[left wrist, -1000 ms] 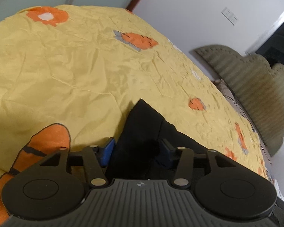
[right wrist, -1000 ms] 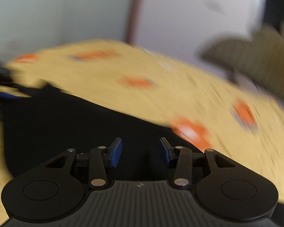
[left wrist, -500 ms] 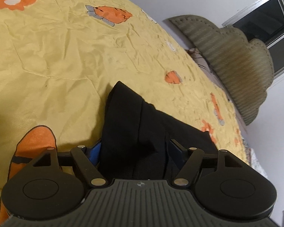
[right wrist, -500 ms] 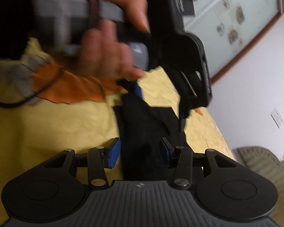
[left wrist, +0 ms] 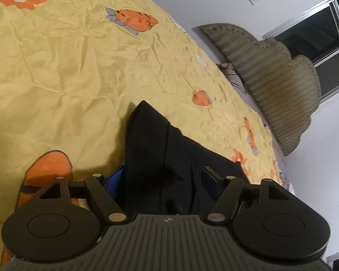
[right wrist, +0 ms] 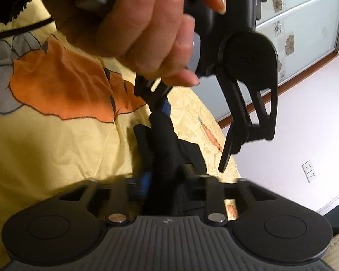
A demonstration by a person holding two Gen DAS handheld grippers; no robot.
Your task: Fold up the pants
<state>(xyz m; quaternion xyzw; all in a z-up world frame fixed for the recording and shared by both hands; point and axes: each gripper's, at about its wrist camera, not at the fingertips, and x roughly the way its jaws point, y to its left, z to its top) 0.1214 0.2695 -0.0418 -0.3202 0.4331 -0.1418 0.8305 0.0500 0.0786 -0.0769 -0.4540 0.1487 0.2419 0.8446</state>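
The black pants (left wrist: pixel 160 153) lie bunched on the yellow bedspread (left wrist: pixel 63 67). In the left wrist view my left gripper (left wrist: pixel 163 176) stands wide open, with the cloth lying loose between its blue pads. In the right wrist view my right gripper (right wrist: pixel 167 176) is shut on a fold of the pants (right wrist: pixel 162 140), its fingers pressed against the cloth. The left gripper (right wrist: pixel 241 72), held by a hand (right wrist: pixel 147 31), hangs just beyond it over the same bunch of cloth.
The bedspread has orange carrot and flower prints (left wrist: pixel 135 20). An olive padded headboard (left wrist: pixel 271 79) stands against the white wall, with a window (left wrist: pixel 316 52) beside it. Glass sliding doors (right wrist: pixel 300 22) show behind the bed. A black cable (right wrist: pixel 18 31) trails over the bedspread.
My left gripper has opened wide around the pants. My right gripper has swung around towards the left one and closed on the cloth.
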